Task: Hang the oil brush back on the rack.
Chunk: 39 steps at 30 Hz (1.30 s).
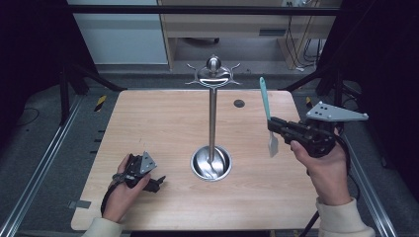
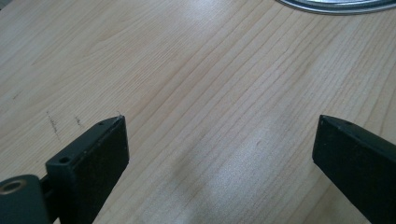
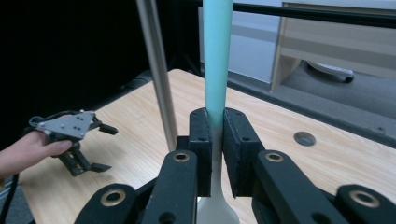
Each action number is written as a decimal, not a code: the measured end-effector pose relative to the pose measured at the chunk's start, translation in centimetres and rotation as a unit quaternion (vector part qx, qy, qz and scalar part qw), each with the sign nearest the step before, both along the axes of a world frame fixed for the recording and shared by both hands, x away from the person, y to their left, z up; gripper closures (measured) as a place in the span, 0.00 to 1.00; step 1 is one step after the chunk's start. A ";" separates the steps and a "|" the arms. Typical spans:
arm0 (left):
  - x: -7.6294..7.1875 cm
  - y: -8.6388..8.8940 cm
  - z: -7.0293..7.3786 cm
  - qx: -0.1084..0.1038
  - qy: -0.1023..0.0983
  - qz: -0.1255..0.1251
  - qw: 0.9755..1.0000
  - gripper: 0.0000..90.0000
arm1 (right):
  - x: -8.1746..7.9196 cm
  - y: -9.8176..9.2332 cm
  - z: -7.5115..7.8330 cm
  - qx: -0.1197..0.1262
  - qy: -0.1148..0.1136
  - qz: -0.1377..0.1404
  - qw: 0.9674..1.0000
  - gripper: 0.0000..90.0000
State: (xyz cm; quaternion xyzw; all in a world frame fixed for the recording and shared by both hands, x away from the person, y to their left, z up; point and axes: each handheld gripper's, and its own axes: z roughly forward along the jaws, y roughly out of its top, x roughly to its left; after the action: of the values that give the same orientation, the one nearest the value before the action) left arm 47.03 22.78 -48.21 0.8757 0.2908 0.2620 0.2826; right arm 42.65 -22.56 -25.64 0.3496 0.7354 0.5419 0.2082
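Our right gripper (image 3: 215, 140) grips a spatula (image 1: 267, 116), jaws clenched on the neck where the teal handle meets the pale blade, handle up, held above the table's (image 1: 163, 128) right side. Our left gripper (image 1: 143, 175) rests near left, jaws wide apart, holding nothing. The spatula is lifted; hanging it on the central stand's (image 1: 212, 118) hooks seems left.

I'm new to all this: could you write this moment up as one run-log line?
right gripper: shut on spatula, held upright | left gripper: open, resting on table | stand: hooks bare
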 end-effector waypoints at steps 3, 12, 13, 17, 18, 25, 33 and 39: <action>0.0 -0.1 0.0 0.000 0.001 -0.001 1.000 0.04 | -0.1 0.3 0.0 -0.001 -0.001 0.006 1.000 0.92; 0.0 -0.1 0.0 0.000 0.001 -0.001 1.000 0.04 | -0.4 1.0 0.3 0.001 -0.013 0.026 1.000 0.92; 0.0 -0.1 0.0 0.001 0.001 -0.001 1.000 0.04 | -0.4 1.1 0.4 0.001 -0.012 0.031 0.999 0.92; 0.0 -0.1 0.0 0.000 0.001 -0.001 1.000 0.04 | -0.3 1.3 0.5 -0.004 -0.010 0.036 0.999 0.92; 0.0 -0.1 0.0 0.000 0.001 -0.001 1.000 0.04 | -0.3 1.3 0.5 -0.004 -0.010 0.036 0.999 0.92; 0.0 -0.1 0.0 0.001 0.001 -0.002 1.000 0.04 | 0.0 1.8 0.6 -0.006 -0.009 0.044 0.999 0.92; 0.0 -0.1 0.0 0.001 0.001 -0.002 1.000 0.04 | 0.2 2.4 0.8 -0.009 -0.008 0.048 0.999 0.92; 0.0 -0.1 0.0 0.001 0.002 -0.002 1.000 0.04 | 0.3 2.3 0.7 -0.012 -0.004 0.048 0.999 0.92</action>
State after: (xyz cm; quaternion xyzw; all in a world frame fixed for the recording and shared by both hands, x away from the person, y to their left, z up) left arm 47.01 22.69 -48.24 0.8771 0.2891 0.2604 0.2816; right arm 42.98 -20.22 -24.93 0.3098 0.7567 0.5438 0.1890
